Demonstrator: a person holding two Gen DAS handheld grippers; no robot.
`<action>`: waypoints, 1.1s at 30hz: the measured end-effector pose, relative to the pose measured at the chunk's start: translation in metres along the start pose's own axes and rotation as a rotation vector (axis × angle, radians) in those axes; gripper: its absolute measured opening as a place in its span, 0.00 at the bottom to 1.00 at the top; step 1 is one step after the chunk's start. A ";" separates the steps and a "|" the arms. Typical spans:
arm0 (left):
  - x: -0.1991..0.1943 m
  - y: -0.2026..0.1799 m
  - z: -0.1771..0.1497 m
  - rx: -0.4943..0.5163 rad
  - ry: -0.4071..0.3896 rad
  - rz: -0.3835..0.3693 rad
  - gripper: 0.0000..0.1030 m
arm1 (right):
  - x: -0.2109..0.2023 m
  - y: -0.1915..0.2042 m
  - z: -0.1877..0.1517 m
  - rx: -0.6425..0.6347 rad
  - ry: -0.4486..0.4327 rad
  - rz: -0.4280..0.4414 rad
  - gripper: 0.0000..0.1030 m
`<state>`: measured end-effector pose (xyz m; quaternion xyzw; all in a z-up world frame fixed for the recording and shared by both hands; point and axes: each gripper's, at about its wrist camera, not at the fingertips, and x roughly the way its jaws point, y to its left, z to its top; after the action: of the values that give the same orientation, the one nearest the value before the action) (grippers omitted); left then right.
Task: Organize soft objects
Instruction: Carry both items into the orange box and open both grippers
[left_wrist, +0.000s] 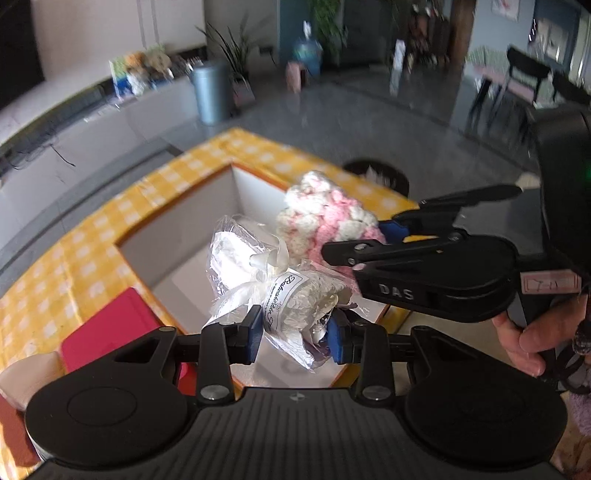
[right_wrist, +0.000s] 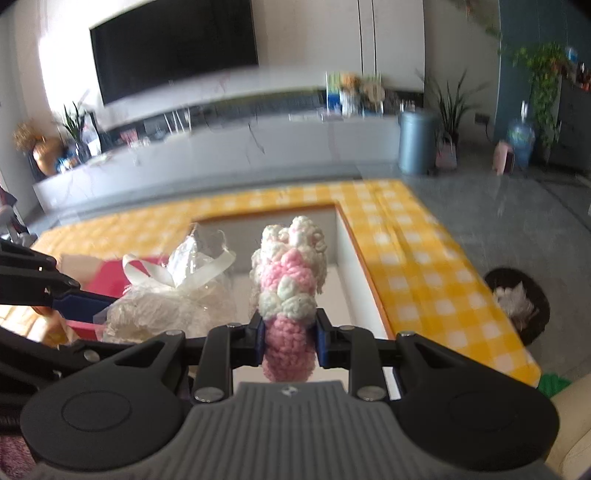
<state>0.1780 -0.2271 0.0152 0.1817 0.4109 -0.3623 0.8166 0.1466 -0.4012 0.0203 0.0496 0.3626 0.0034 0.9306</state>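
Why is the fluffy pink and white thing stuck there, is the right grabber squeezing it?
Touching. In the right wrist view, the right gripper has both blue pads pressed against the pink and white crochet toy.

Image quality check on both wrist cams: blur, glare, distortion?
Left wrist: background smeared by motion blur, the wrapped bundle in the left gripper fairly sharp, fisheye bends the yellow checked table. Right wrist: blown-out wall beside the dark screen, room soft, the pink-and-white crochet piece in the right gripper readable.
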 end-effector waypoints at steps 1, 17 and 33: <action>0.007 0.003 0.002 0.000 0.029 -0.001 0.39 | 0.009 -0.004 0.000 0.009 0.026 0.003 0.24; 0.087 0.012 0.002 0.000 0.251 -0.003 0.40 | 0.088 -0.003 -0.009 -0.105 0.336 -0.035 0.24; 0.089 0.022 0.004 -0.068 0.310 -0.010 0.55 | 0.093 0.002 -0.008 -0.149 0.413 -0.100 0.47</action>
<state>0.2320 -0.2542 -0.0542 0.2057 0.5450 -0.3200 0.7472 0.2098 -0.3947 -0.0479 -0.0389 0.5462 -0.0060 0.8368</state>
